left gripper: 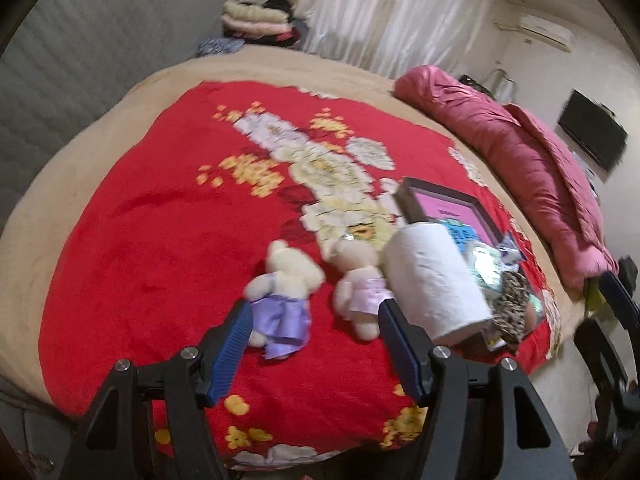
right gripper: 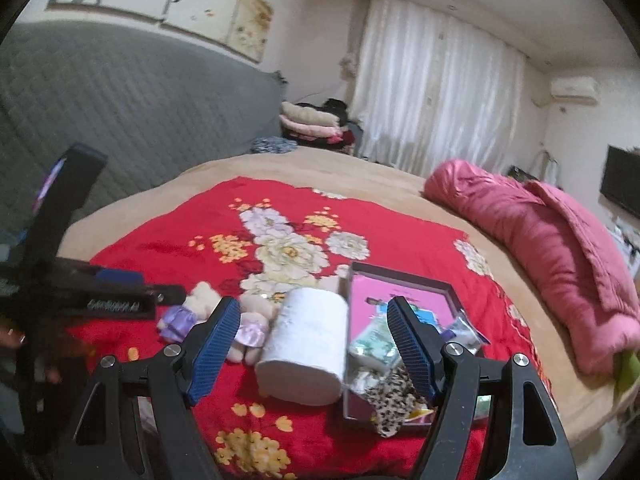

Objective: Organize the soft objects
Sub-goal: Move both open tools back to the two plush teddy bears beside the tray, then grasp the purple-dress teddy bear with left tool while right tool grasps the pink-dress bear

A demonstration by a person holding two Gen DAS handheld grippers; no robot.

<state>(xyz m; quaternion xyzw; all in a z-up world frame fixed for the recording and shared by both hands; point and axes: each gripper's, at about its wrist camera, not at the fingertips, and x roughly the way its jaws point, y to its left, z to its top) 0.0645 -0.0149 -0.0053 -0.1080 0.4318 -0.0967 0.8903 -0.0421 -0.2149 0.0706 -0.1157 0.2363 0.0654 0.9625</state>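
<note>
Both claws hang above the near edge of a bed covered by a red floral blanket [left gripper: 132, 248], and neither holds anything: the left claw [left gripper: 316, 344] stands with its blue pads wide apart, and so does the right claw [right gripper: 312, 344]. Near the left claw lie two small plush bears side by side, the bear in the purple dress [left gripper: 284, 296] on the left and the bear in the pink dress [left gripper: 356, 284] just right of it. A white paper roll [right gripper: 304, 352] lies on its side between the pink bear and a shallow dark box [right gripper: 400, 280], touching the box's left wall. Packets and a leopard-print cloth [right gripper: 392, 404] sit in the box. A rolled pink quilt [right gripper: 552, 248] lies far right
</note>
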